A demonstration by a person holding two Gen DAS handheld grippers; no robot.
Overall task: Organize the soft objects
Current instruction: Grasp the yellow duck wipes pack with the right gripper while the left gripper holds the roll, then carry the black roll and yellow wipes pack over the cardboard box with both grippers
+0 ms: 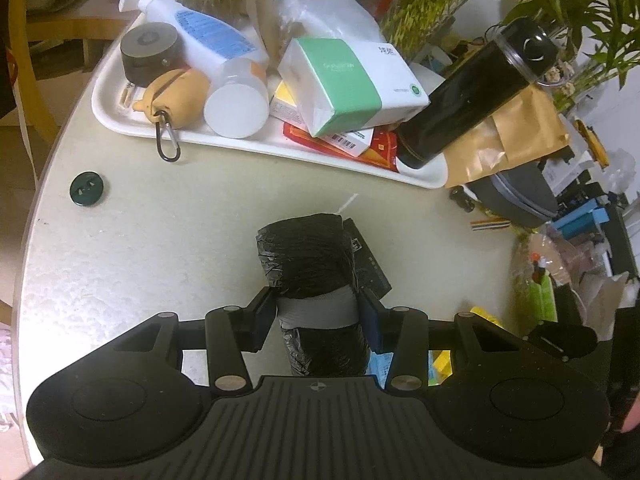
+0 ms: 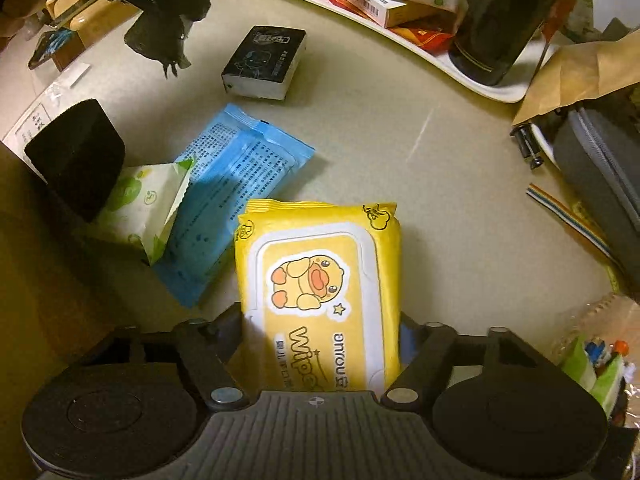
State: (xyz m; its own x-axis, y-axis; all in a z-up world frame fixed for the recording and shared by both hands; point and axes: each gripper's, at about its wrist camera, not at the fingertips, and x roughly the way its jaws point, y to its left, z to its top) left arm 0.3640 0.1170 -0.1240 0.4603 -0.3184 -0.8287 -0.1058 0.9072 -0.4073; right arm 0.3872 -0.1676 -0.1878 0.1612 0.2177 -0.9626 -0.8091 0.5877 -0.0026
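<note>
Both grippers grip: left (image 1: 316, 310) holds bag roll (image 1: 308, 252); right (image 2: 320, 324) holds wipes (image 2: 320, 276), long axis pointing straight ahead.

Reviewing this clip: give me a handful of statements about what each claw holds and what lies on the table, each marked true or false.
1. The left claw is shut on a roll of black bin bags. True.
2. The right claw is open and holds nothing. False: it is shut on a yellow duck wipes pack.
3. A blue wipes pack lies on the table beside the yellow one. True.
4. The black tumbler lies flat on the table. False: it stands tilted on the white tray.
5. The small black box sits on the tray. False: it sits on the table.
</note>
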